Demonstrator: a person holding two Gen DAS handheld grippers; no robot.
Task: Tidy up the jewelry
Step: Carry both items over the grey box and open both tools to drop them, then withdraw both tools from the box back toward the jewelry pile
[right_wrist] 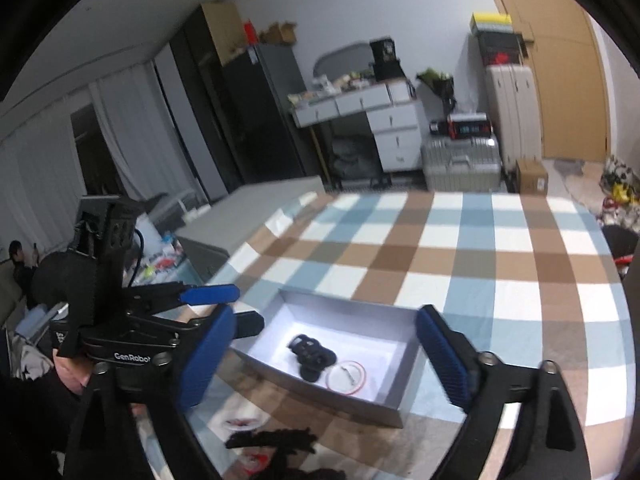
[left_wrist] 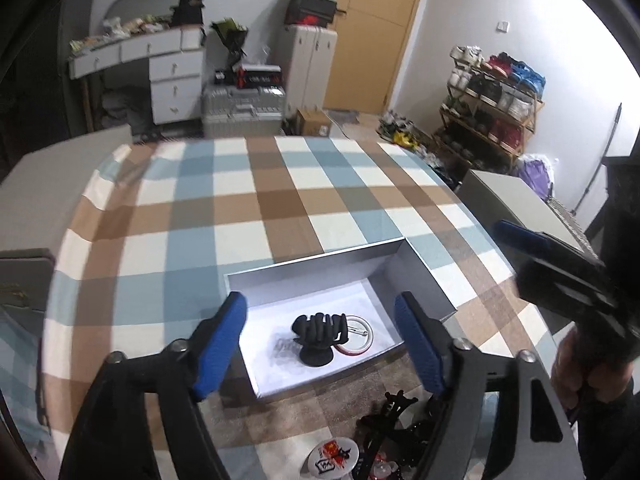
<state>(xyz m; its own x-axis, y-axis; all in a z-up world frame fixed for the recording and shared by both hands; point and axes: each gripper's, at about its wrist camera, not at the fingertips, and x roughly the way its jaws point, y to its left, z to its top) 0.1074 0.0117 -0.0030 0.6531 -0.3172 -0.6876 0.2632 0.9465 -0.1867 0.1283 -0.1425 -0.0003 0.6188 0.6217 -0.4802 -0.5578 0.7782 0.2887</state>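
Grey cardboard box with a white inside, rectangular and open-topped, sits lower centre of the left wrist view on a checked tablecloth — blue, brown and white squares, smooth fabric. Inside the box: a matte black hair claw with curved teeth, touching a round pin badge lying back-up, metal pin showing, red rim. Same pair appears in the right wrist view, claw left of badge.

Left gripper has blue ribbed pads on black arms, jaws spread wide, nothing between them but air above the box. Right gripper likewise — jaws wide apart, empty, above the box.

Loose pile of black clips and another printed badge at bottom edge, outside the box, partly hidden by the gripper arms.

Room behind: white drawer desk upper left, silver suitcase, wooden door, shoe rack at right. Slight motion blur in the right wrist view.
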